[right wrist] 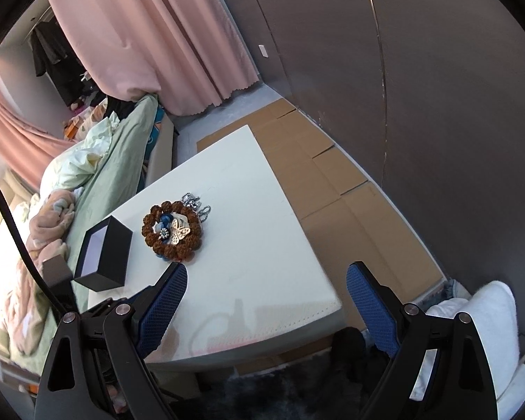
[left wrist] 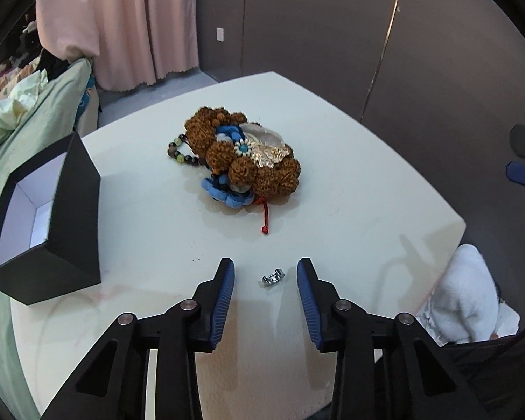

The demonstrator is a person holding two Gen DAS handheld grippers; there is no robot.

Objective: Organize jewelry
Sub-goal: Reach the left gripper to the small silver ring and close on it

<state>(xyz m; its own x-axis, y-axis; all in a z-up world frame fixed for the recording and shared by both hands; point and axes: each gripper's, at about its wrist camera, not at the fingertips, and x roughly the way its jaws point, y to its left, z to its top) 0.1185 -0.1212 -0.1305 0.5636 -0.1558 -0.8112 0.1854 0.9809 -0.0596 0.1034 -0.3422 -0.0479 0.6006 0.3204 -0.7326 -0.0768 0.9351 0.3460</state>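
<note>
Left gripper (left wrist: 266,273) low over the near part of the white tabletop (left wrist: 367,210), jaws apart with a small silver ring (left wrist: 272,276) lying on the surface between them; the blue pads (left wrist: 224,301) do not touch it. Right gripper (right wrist: 266,290) hangs over the tabletop's near corner, jaws wide apart, nothing between them. Further in, mid-tabletop, a heap of jewelry: a bracelet of big brown knobbly beads (left wrist: 241,154) encircling a gold butterfly ornament (left wrist: 269,154), a small flower piece with a turquoise center (left wrist: 243,147) and blue fabric flowers (left wrist: 227,192). A red cord (left wrist: 264,217) trails from the heap toward the ring. A string of small dark and green beads (left wrist: 178,150) pokes out on the heap's left. Left of the heap, at the tabletop's edge, an open black box (left wrist: 77,203) with a white inside, well apart from the ring. Beyond the tabletop: green bedding (left wrist: 35,112), pink curtain (left wrist: 129,17), grey wall (left wrist: 332,17).
</note>
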